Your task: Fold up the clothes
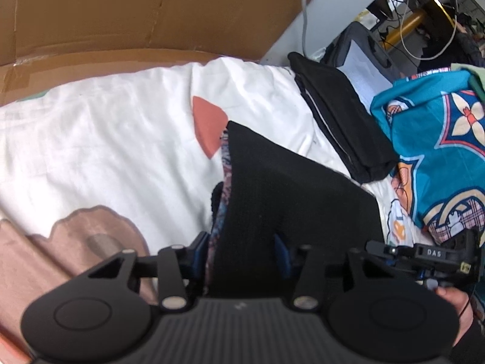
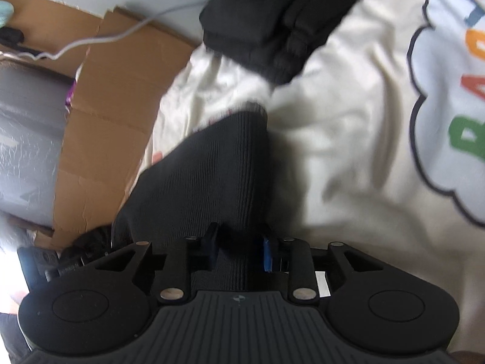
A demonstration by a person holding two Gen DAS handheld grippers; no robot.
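The left gripper [image 1: 247, 251] is clamped on a black ribbed knit garment [image 1: 272, 194], which rises from between its fingers and extends forward over the white printed bedsheet [image 1: 106, 127] (a patterned lining shows along the garment's left edge). The right gripper [image 2: 241, 248] is closed on the same garment [image 2: 212, 166], the cloth running forward and to the left of its fingers. Ahead of both grippers, a folded black garment [image 1: 339, 118] lies on the sheet. A teal patterned cloth [image 1: 433, 139] sits right of the left gripper. Cardboard [image 1: 121, 9] stands beyond the bed.
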